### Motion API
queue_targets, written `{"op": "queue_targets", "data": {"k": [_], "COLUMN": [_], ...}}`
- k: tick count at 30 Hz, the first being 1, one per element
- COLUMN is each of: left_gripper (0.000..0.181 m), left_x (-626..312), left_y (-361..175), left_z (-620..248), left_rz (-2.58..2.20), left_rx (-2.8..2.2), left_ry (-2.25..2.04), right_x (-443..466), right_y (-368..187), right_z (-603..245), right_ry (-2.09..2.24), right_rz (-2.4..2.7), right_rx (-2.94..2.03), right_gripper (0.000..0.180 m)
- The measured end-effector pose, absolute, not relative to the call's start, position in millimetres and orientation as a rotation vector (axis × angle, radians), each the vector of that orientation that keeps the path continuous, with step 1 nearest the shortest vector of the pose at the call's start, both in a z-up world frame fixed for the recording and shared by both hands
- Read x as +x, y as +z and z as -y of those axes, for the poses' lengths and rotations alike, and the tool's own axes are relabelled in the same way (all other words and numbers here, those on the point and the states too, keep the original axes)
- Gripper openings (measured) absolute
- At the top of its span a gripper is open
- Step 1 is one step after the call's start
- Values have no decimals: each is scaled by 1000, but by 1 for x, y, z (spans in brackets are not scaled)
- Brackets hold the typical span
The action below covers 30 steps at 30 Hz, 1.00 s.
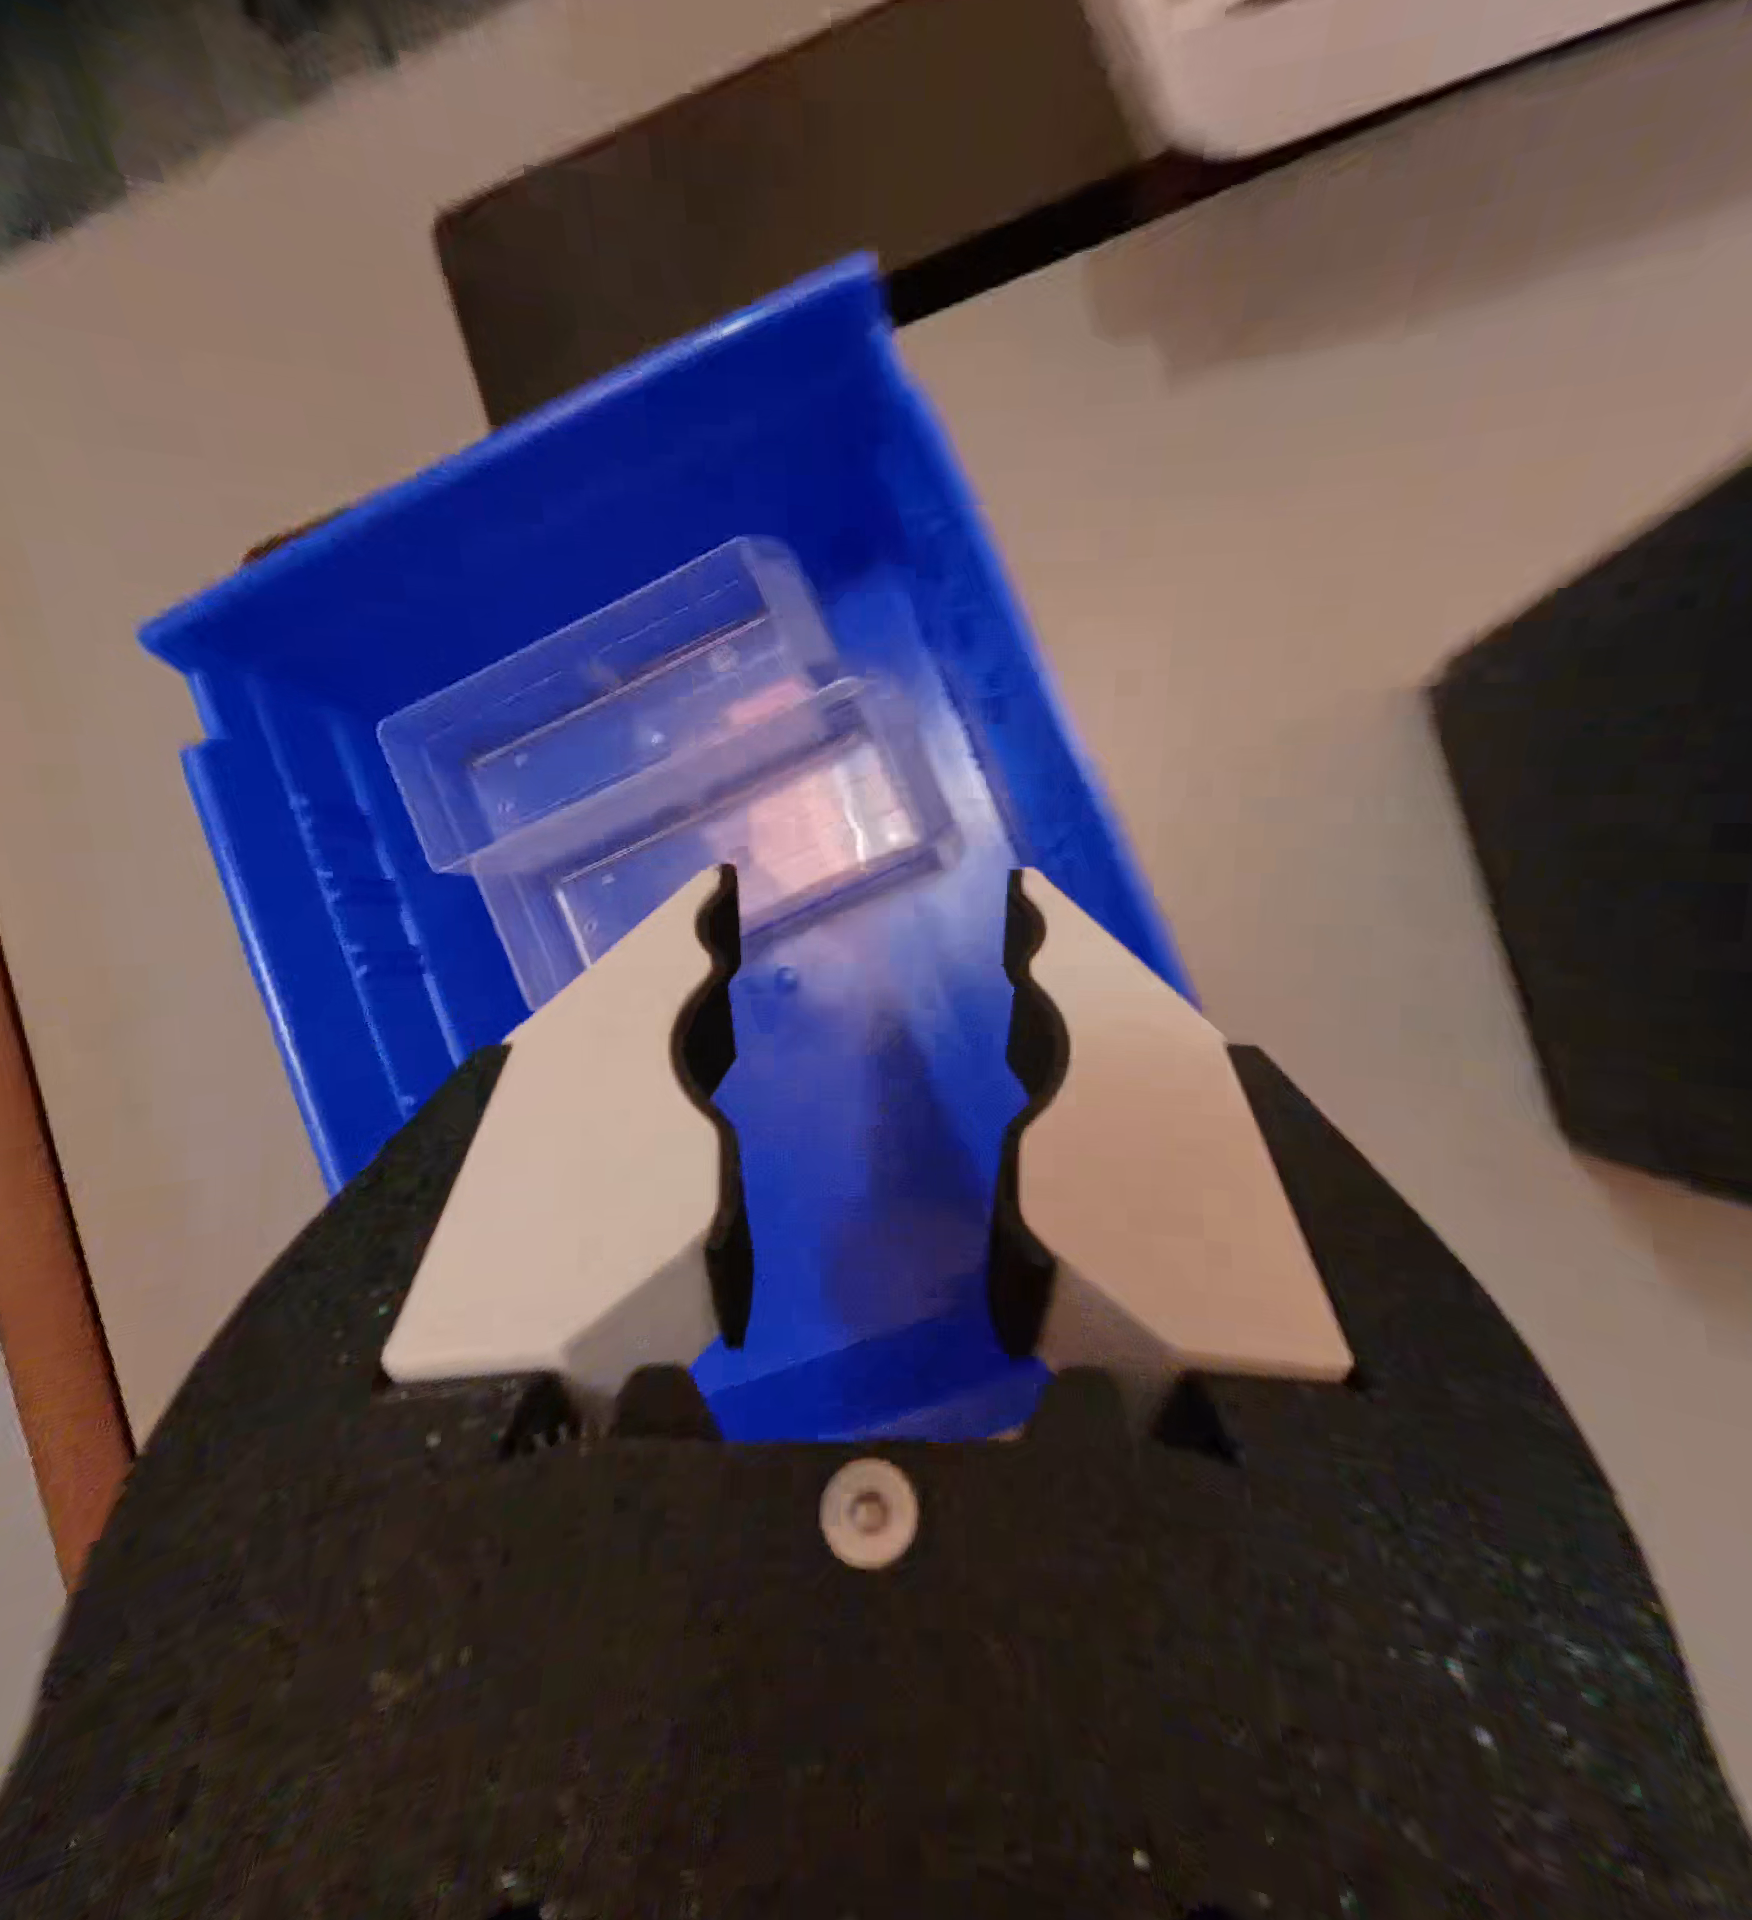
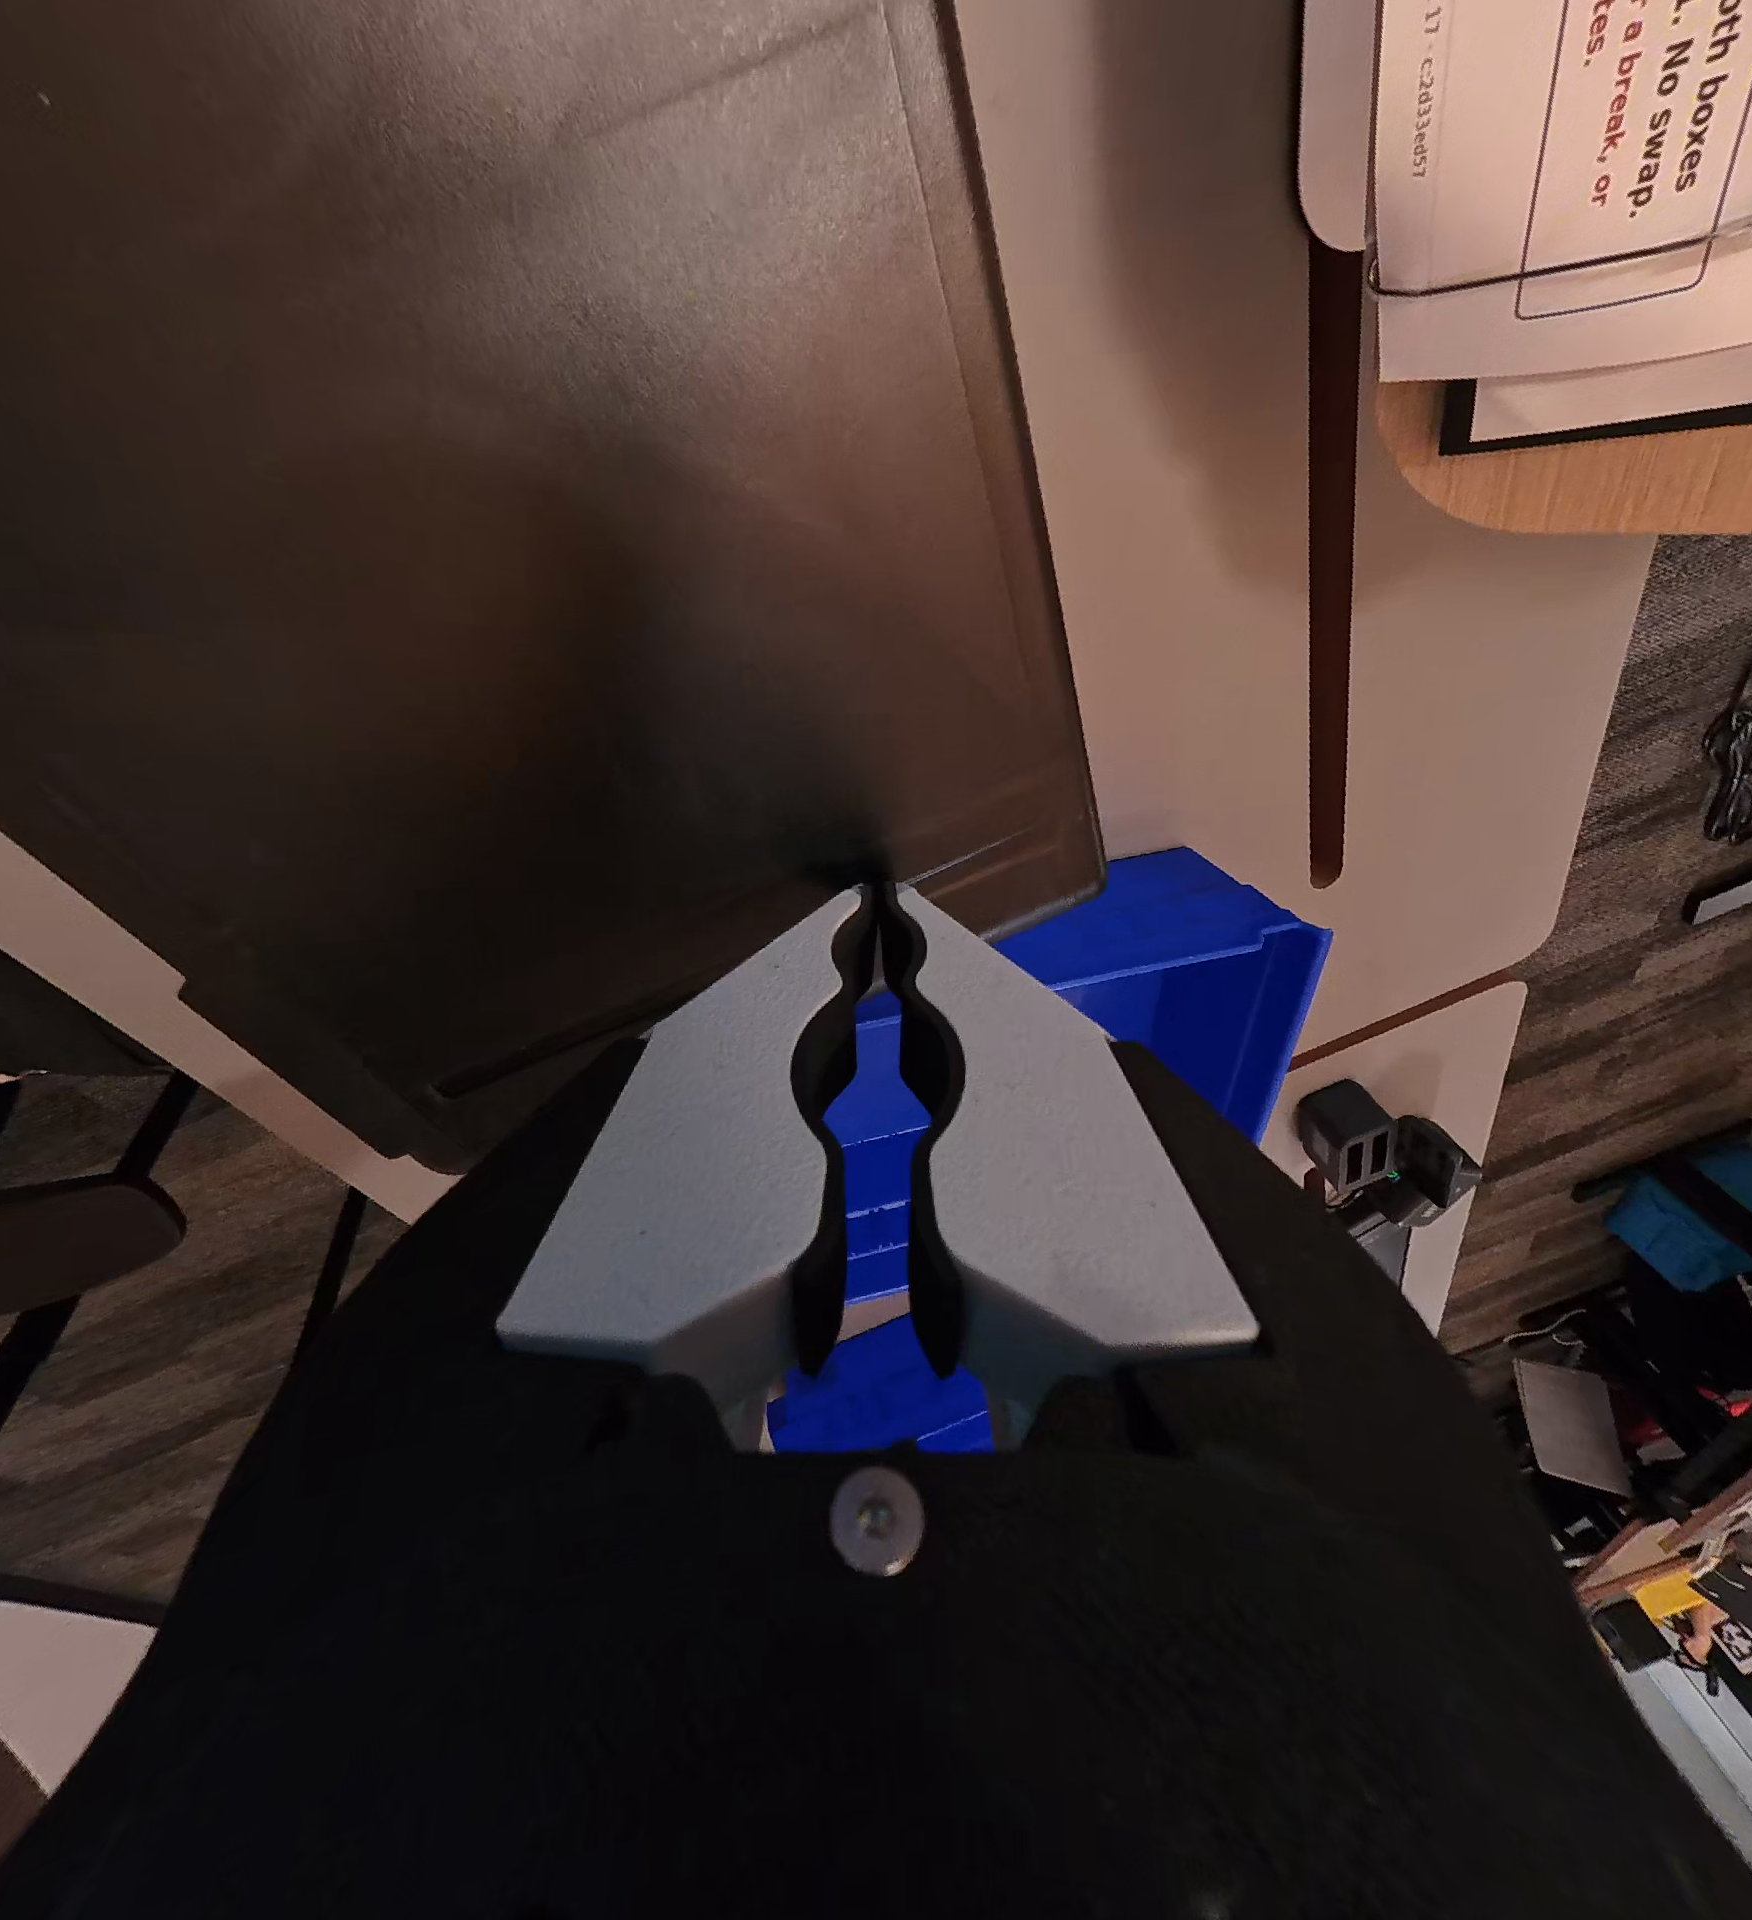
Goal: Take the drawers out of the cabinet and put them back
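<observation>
Two grippers: my left gripper (image 1: 872, 883), jaws parted, faces the blue bin (image 1: 581, 540) holding clear drawers (image 1: 643, 727); right gripper (image 2: 877, 891) apparently pinches the dark cabinet (image 2: 456, 468) corner.

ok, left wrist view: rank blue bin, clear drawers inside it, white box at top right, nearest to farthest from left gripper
1. blue bin: its near part shows between the open fingers of the left gripper.
2. clear drawers: just past the fingertips, inside the bin, slightly left.
3. white box: far top right, beyond the bin on the table.
</observation>
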<state>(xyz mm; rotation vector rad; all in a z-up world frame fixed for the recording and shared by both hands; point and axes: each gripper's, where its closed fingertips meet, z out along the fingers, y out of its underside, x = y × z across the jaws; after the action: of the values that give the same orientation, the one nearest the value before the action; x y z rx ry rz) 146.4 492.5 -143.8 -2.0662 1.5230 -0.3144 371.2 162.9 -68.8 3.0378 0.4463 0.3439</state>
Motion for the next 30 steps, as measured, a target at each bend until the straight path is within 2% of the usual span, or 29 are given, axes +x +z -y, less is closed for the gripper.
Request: {"op": "queue_targets", "data": {"k": [6, 11, 16, 17, 18, 25, 30], "left_gripper": [49, 50, 28, 17, 14, 12, 11], "left_x": [169, 175, 176, 177, 177, 153, 130], "left_y": [-210, -244, -258, -259, -259, -233, -181], "left_z": [-510, -514, -513, -509, -505, -487, -458], "left_rz": [-1545, -1548, -1517, -1525, -1529, -1642, -1774], "left_rx": [-2280, -2352, -2398, -2409, -2413, -2352, -2171], "left_ry": [-315, -235, -271, -315, -345, -377, -464], "right_x": [371, 371, 371, 371, 371, 371, 371], "right_y": [-69, -69, -69, -69, -69, -69, -69], "right_z": [-163, -163, -163, -163, -163, -163, -163], "right_ry": [381, 370, 374, 378, 383, 384, 380], "right_rz": [-472, -473, -473, -473, -473, -465, -457], "right_rx": [3017, 2984, 2963, 2963, 2965, 2983, 3004], "right_gripper": [0, 0, 0, 0, 0, 0, 0]}}
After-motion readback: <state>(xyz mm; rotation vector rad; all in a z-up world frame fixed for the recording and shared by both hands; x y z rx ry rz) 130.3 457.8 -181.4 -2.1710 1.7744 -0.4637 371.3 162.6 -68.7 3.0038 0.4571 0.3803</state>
